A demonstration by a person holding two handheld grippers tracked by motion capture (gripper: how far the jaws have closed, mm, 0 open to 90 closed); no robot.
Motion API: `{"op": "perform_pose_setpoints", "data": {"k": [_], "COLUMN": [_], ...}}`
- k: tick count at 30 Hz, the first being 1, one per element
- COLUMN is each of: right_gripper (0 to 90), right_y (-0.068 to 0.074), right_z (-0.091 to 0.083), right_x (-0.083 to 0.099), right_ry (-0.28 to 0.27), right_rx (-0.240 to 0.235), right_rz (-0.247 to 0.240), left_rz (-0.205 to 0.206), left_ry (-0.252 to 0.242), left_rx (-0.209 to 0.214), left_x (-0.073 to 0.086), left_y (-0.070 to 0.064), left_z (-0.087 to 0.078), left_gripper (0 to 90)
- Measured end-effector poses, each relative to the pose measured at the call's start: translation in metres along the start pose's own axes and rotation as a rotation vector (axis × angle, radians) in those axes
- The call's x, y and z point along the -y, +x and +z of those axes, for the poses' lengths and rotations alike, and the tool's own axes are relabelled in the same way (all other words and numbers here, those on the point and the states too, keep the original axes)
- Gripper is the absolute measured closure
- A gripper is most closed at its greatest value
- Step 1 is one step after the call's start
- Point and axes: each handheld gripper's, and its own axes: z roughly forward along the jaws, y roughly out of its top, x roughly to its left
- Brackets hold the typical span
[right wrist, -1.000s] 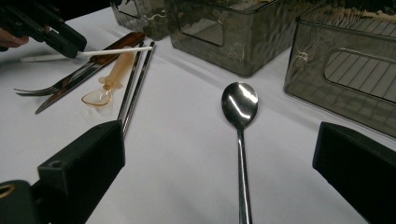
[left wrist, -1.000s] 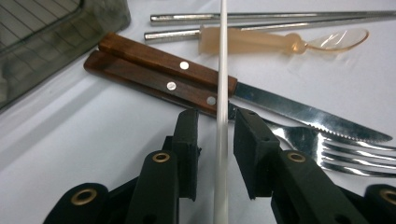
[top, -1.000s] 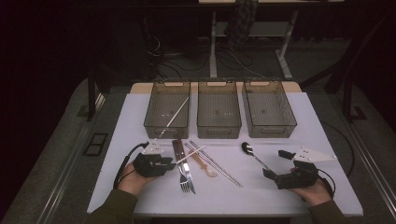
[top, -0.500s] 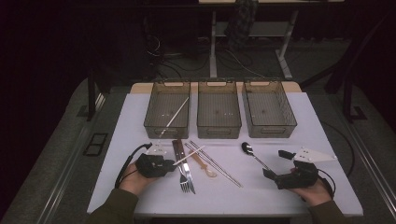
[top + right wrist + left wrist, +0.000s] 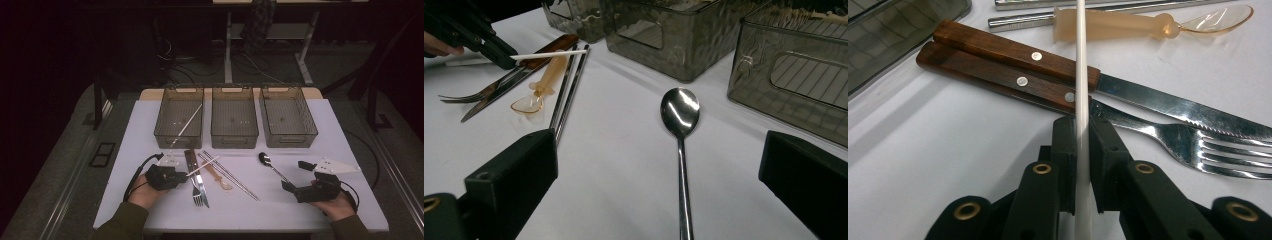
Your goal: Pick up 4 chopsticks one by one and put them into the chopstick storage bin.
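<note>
While the left gripper (image 5: 179, 175) sat a little farther left a second ago, with the white chopstick (image 5: 202, 166) lying in front of it among the cutlery, it has now edged toward the pile and its jaws are clamped on the chopstick's near end. In the left gripper view the chopstick (image 5: 1081, 100) runs straight up out of the closed jaws, crossing over the wooden-handled knife (image 5: 1013, 55) and the wooden-handled fork (image 5: 998, 82) below it. From the high view I cannot tell whether it has come off the table or merely rests across those handles.

I take the work to be sorting cutlery into the three bins, since the left bin (image 5: 165, 131) already holds a matching white chopstick (image 5: 186, 124). With the grip made, the next step looks like a lift and a carry forward to that bin.

Further right lie the translucent plastic spoon (image 5: 220, 179) and the pair of metal chopsticks (image 5: 231, 176), then the metal spoon (image 5: 271, 166), all untouched. The middle bin (image 5: 235, 137) and the right bin (image 5: 300, 137) look empty.

At the far right, the right gripper (image 5: 296, 179) has not moved; its jaws are spread wide, holding nothing, with the metal spoon (image 5: 680, 140) lying on the table between and ahead of them.
</note>
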Motion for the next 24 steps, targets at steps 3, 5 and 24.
{"op": "perform_pose_setpoints", "data": {"k": [3,5,24], "right_gripper": [2.0,1.9,1.9], "right_y": [-0.0001,-0.0001,-0.0002], "right_z": [0.0002,0.0002,-0.0004], "right_x": [0.0001,0.0,-0.0002], "right_ry": [0.001,0.001,-0.003], "right_rx": [0.001,0.001,-0.002], "right_rz": [-0.001,-0.001,-0.004], "left_rz": [-0.001,-0.007,-0.042], "left_ry": [0.001,-0.002,-0.002], "left_rx": [0.0,0.005,0.003], "left_x": [-0.0002,0.0,0.0002], "left_y": [0.0,0.0006,0.0053], "left_z": [0.0001,0.0002,-0.0061], "left_gripper": [82.4,82.5,83.4]}}
